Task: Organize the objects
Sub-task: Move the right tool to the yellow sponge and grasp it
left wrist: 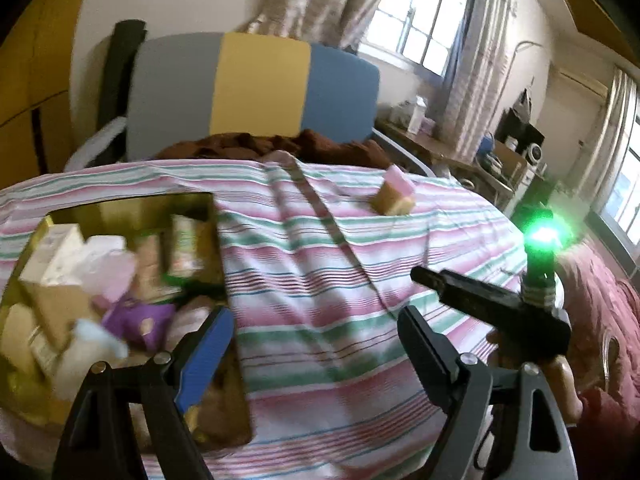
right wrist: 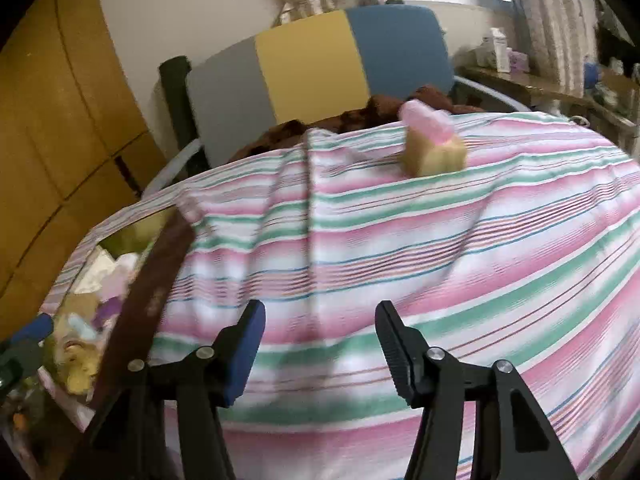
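Two black, hinged claws hang over a bed draped in a soft sheet (left wrist: 360,264) striped pink, green and white. The left gripper (left wrist: 316,344) stands spread wide, nothing between its blue-padded and ribbed fingers; the right gripper (right wrist: 320,340) is spread too, and empty. At ten o'clock of the left claw, a shiny gold rectangular tin (left wrist: 224,264) brims with blurred packets. A tan block capped in pink (right wrist: 434,148) sits alone at one o'clock, well apart.
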Available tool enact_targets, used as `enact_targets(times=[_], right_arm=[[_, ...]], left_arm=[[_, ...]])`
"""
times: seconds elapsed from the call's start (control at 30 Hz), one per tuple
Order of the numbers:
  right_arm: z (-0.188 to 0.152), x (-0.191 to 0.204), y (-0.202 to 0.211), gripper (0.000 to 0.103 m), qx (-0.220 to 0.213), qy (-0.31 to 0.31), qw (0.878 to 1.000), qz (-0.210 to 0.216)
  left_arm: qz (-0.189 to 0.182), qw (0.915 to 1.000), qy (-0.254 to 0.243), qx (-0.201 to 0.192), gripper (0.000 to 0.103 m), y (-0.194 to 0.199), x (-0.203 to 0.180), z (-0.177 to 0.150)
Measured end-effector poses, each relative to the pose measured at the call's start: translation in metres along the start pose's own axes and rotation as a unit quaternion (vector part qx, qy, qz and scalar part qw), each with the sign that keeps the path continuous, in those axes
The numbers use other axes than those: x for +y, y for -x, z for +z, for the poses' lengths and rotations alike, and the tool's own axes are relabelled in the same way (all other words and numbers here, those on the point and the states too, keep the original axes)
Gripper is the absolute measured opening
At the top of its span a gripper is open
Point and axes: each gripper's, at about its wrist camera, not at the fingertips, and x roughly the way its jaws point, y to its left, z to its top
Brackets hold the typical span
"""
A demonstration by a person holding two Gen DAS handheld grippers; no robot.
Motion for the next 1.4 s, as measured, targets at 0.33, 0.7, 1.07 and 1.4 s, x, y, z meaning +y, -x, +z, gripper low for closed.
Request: enact_targets(times=[0.33,0.7,1.07,1.4], right_arm=[[0.089,-0.080,-0.042,0.058,-0.029,-0.033,0.998,-0.045],[0.178,-0.123,-0.122,0.059,-0.021,-0.109,0.994,-0.020],[0.102,-0.041,-0.085,0.059,-0.023,0.072,0.996,0.039],[0.182,-0.093,-0.134,0.094,-0.042,0.000,0.994,-0.101]], left_arm=[[0.003,0.9996,-0.026,0.013,0.086,-0.034,-0.028,0.012],[0.013,0.9994,-0.003,0.032,0.086,-0.044,-0.012,0.006],[0.010,0.9996,0.000,0.025,0.086,-0.044,-0.018,0.005],[0.027,0.9992,0.011,0.029,0.086,-0.046,-0.004,0.006]])
